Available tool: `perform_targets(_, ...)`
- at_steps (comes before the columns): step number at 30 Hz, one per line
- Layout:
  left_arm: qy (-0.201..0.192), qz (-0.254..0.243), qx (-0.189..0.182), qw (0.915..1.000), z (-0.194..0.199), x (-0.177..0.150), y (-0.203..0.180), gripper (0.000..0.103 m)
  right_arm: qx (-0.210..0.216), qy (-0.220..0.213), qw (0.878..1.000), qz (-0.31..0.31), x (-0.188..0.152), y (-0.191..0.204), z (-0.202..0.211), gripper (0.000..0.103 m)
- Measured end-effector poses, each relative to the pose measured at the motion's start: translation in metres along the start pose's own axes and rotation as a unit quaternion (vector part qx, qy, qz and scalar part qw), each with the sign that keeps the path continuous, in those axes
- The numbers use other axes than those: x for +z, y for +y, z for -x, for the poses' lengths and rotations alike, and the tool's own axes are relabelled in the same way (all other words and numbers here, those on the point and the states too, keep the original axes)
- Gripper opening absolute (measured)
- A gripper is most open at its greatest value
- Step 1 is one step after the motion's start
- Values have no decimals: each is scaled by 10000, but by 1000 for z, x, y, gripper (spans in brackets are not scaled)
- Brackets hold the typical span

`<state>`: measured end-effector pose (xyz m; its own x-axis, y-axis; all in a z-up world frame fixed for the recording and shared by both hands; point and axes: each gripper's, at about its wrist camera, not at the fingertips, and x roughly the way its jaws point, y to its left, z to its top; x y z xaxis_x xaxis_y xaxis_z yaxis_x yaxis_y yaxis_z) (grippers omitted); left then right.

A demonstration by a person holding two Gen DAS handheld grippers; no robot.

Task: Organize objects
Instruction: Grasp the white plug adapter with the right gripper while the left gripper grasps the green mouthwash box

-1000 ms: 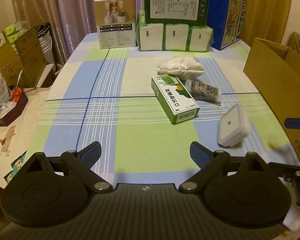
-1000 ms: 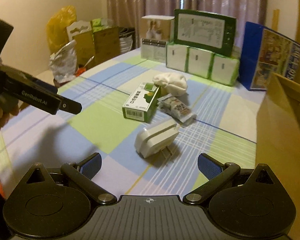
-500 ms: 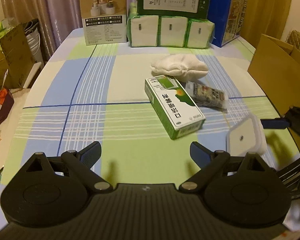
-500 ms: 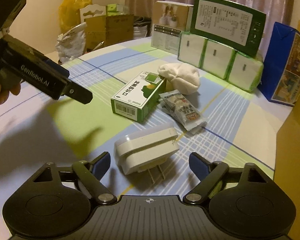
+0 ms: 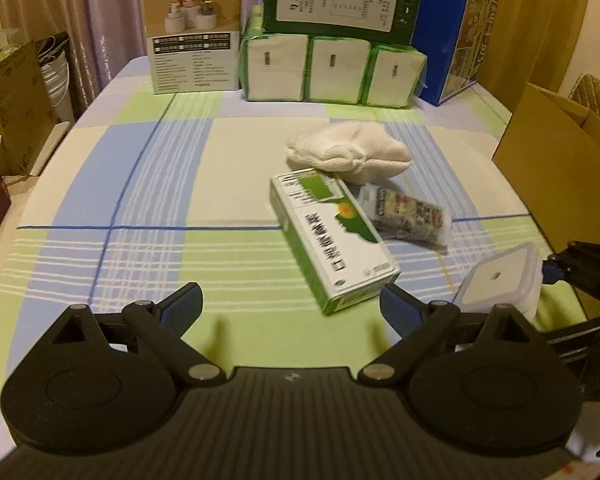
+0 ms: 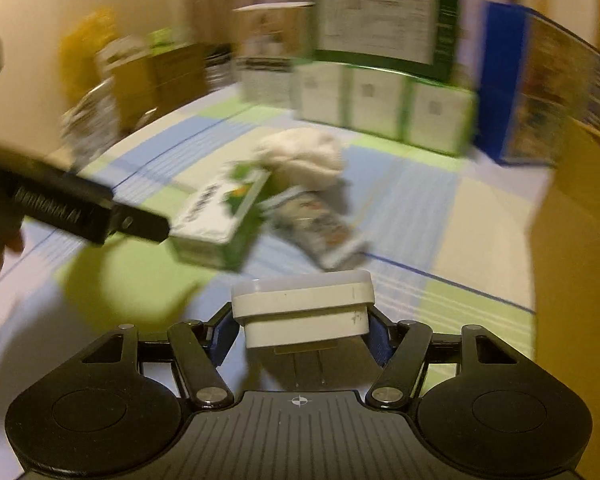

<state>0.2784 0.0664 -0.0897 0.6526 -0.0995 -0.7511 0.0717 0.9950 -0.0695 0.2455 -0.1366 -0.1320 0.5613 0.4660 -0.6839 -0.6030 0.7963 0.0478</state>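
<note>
My right gripper point(image 6: 300, 334) is shut on a white plug adapter point(image 6: 303, 306), which fills the space between its blue pads; the same white plug adapter point(image 5: 499, 278) shows at the right of the left wrist view, with the right gripper's black frame beside it. A green and white box point(image 5: 331, 236) lies mid-table, with a printed snack packet point(image 5: 409, 214) to its right and a white cloth bundle point(image 5: 347, 156) behind both. My left gripper point(image 5: 290, 306) hovers open just short of the green box, holding nothing.
A brown cardboard box point(image 5: 559, 168) stands open at the table's right edge. Along the far edge sit a tan product box point(image 5: 194, 32), tissue packs point(image 5: 331, 68) with a dark green box on top, and a blue box point(image 5: 459, 40). Clutter lines the left side.
The right gripper closed on the white plug adapter, which now sits between its pads. The left gripper moved forward, closer to the green box, and stayed open.
</note>
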Motion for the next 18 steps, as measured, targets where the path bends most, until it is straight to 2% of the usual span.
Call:
perform_targets(3,4,133,-122,9998,-12,5,-6,92,-198,60,9994,-286,-1,-9,3,62)
perform_targets(8,-25,65,-116,9999,-31,12,-20,76,-279,121,9989,-350,-3,-11,5,62)
perform_targets(10,-14,69,-159,9998,-36,14,-23,74,-278,113,9989,-365,-2,-11,5,62)
perform_targets(14,6,71,-232,9997,-46,18,-26,62,-287,103,9989,-362,-3,-10,6,62)
perform_targets(18,-35,-18,-165,9999,-48,17,-30,60,-337,148,9988,-324,-7,-10,7,62)
